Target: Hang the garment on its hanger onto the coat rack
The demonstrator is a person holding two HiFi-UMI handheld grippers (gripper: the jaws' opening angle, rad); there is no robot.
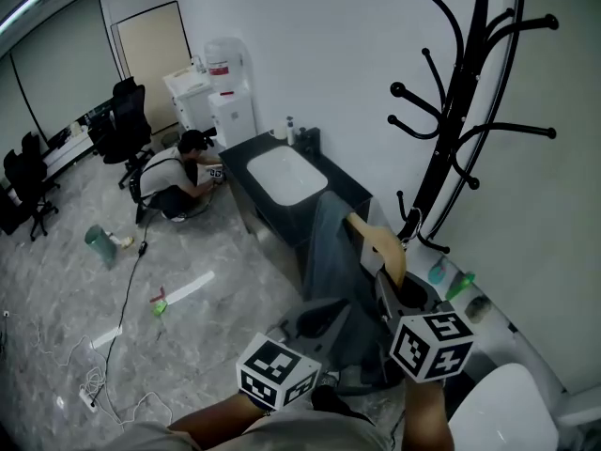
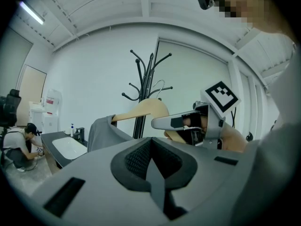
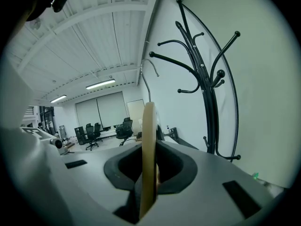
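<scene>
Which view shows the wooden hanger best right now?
Left gripper view: the wooden hanger shows side-on, with the garment draped on it. The right gripper view sees only its edge between the jaws; the head view shows one shoulder above the garment.

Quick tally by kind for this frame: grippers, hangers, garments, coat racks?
grippers: 2 (left gripper, right gripper)
hanger: 1
garment: 1
coat rack: 1
total: 5

left gripper (image 2: 151,164): jaws together | right gripper (image 3: 148,173): jaws clamped on hanger (image 3: 149,126) | both side by side
</scene>
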